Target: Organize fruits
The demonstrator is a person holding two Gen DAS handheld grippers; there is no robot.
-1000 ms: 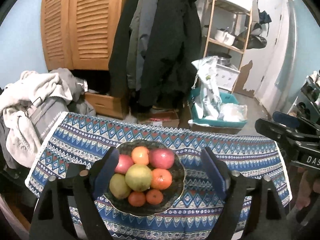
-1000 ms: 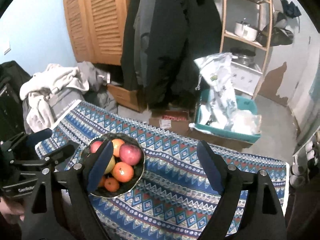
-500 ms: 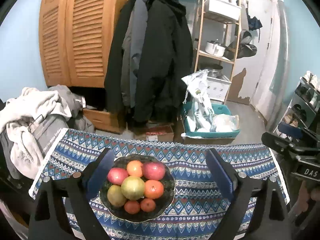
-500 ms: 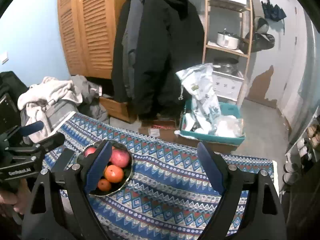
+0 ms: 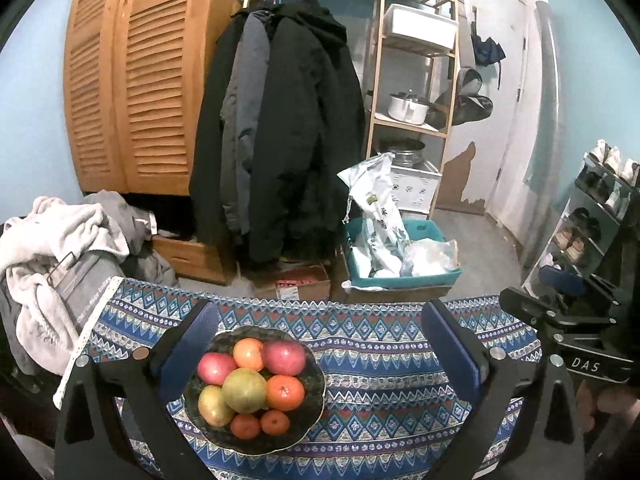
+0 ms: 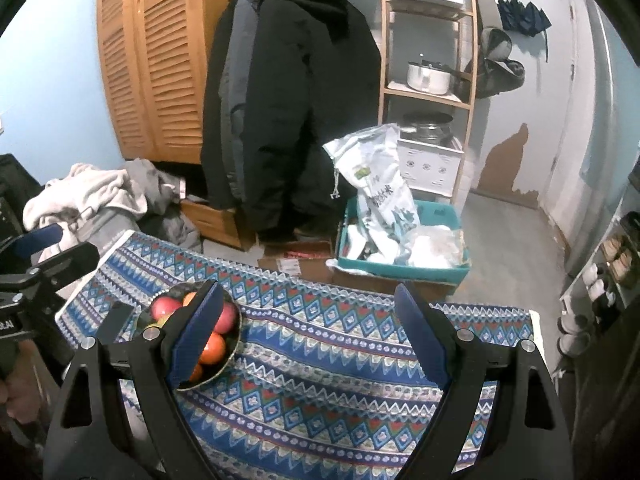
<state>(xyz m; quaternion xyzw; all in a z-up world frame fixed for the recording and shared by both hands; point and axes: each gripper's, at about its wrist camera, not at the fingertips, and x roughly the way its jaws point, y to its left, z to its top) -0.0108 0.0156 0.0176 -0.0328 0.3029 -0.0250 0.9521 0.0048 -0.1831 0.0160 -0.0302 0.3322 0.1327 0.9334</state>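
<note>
A dark bowl (image 5: pixel 312 420) piled with fruit sits on a blue patterned tablecloth (image 5: pixel 380 360). It holds two red apples (image 5: pixel 283 357), a green pear (image 5: pixel 244 390), a yellow-green fruit (image 5: pixel 214 405) and several oranges (image 5: pixel 285 392). My left gripper (image 5: pixel 318 344) is open and empty, held back above the bowl. My right gripper (image 6: pixel 308 328) is open and empty over the cloth, with the bowl (image 6: pixel 234 354) behind its left finger. The right gripper also shows at the right edge of the left wrist view (image 5: pixel 560 300).
Beyond the table's far edge stand hanging dark coats (image 5: pixel 280 140), a wooden louvred wardrobe (image 5: pixel 132 80), a wooden shelf with pots (image 5: pixel 412 80) and a teal bin with bags (image 5: pixel 400 264). A heap of clothes (image 5: pixel 52 248) lies left of the table.
Both grippers have pulled back and tilted up from the table. The bowl now sits lower and smaller in both views. Both stay open and empty.
</note>
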